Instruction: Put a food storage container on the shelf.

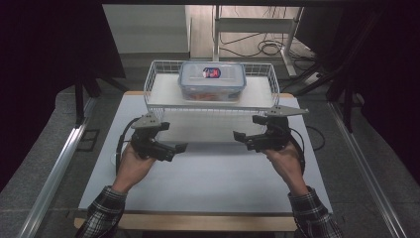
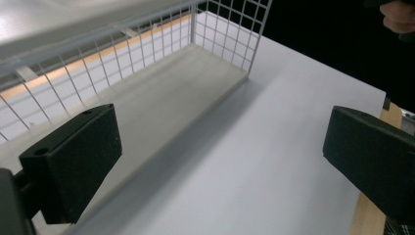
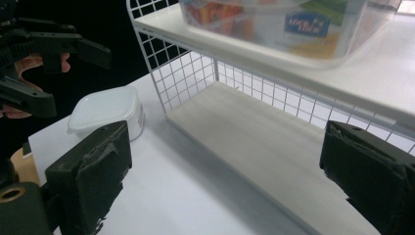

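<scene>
Wire shelf rack (image 1: 163,82) stands on the white surface (image 1: 208,173) just beyond both sets of my fingers, its front edge facing me. On its upper shelf sits a clear lidded food container (image 1: 212,79) with a blue-and-red label and orange contents showing through its walls; it lies ahead of and above my fingers, about midway between my two hands.

My left gripper (image 1: 171,147) hovers over the surface with its fingers (image 2: 73,161) spread wide apart and nothing between them. Seen along them, the rack's lower shelf (image 2: 161,93) runs off ahead and to their left, white mesh rising behind it, and bare surface lies straight ahead.

My right gripper (image 1: 245,139) is also held over the surface, its fingers (image 3: 93,176) wide apart and holding nothing. Between and beyond them in the right gripper view lies the lower shelf board (image 3: 254,132), with the food container (image 3: 293,29) on the shelf above. A small white lidded tub (image 3: 105,110) rests on the surface just past my right gripper's left finger, beside the rack's corner post. My other hand and its gripper (image 3: 29,63) show farther off behind that tub.

My two grippers point inward toward each other, well apart, in front of the rack.
</scene>
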Demonstrator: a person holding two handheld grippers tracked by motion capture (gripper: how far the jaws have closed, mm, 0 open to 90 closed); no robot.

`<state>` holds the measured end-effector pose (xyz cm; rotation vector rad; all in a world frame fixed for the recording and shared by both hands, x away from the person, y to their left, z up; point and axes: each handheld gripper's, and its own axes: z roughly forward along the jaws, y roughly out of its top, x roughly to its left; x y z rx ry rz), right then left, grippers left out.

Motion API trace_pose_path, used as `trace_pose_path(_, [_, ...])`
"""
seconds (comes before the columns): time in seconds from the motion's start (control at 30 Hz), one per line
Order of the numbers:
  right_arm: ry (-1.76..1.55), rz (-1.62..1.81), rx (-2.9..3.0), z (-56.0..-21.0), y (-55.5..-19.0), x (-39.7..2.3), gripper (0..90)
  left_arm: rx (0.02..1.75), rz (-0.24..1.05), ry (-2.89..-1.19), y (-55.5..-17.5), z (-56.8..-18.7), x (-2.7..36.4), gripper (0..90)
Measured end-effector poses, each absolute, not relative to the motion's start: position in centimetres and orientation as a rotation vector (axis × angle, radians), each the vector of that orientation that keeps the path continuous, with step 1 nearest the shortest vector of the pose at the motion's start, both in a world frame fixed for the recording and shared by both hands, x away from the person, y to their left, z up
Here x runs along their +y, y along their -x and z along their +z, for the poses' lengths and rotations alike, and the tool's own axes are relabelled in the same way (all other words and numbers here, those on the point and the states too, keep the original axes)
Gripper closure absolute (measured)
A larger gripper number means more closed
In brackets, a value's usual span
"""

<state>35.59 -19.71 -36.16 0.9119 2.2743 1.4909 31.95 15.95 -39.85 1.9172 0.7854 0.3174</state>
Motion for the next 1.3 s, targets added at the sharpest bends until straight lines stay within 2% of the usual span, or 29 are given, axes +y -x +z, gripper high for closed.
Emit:
trace_pose_path(0.67, [-0.942,1.505,2.268,-40.2,-32.0,-21.1,2.1,0.784,0.344,-1.934,-29.0,-44.1,14.9,0.1])
trace_pose_path(1.0, [-0.983,1.459,2.29,-42.4,-30.6,-21.9,1.0,0.787,0.419,-1.94,-27.1,-45.8,15.1,1.5])
trace_pose_path(1.3, [-1.0,1.413,2.293,-44.4,-29.6,-22.1,0.3,0.833,0.366,-1.939,-26.2,-48.6,15.5,1.8])
